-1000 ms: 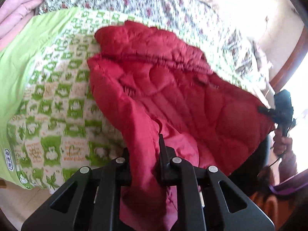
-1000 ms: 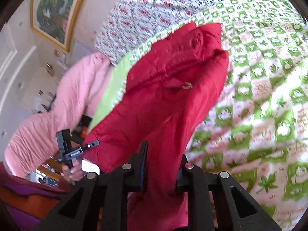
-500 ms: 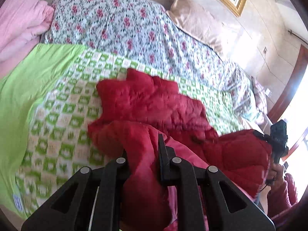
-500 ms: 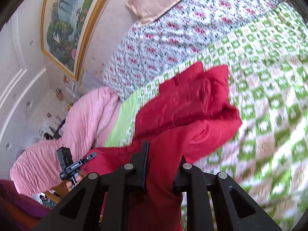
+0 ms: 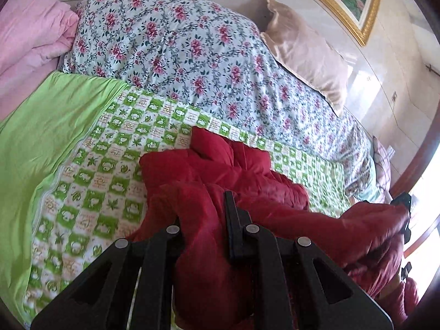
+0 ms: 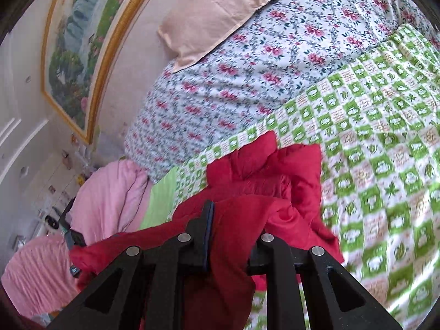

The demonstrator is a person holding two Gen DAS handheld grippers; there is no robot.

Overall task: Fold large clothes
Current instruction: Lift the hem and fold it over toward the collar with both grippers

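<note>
Soft cloth all over, hard black plastic up close.

Puffy red jacket of stitched, slightly shiny cloth; matt cotton-like green checked sheet and flowery quilt; fluffy pink blanket; silky shiny pillow; glossy gold picture frame; matt black plastic left gripper with round shiny metal pins.

Red jacket lifted — near half carried over its far half

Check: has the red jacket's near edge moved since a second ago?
Yes. The red jacket has bunched toward the floral quilt; more green checked sheet shows.
</note>
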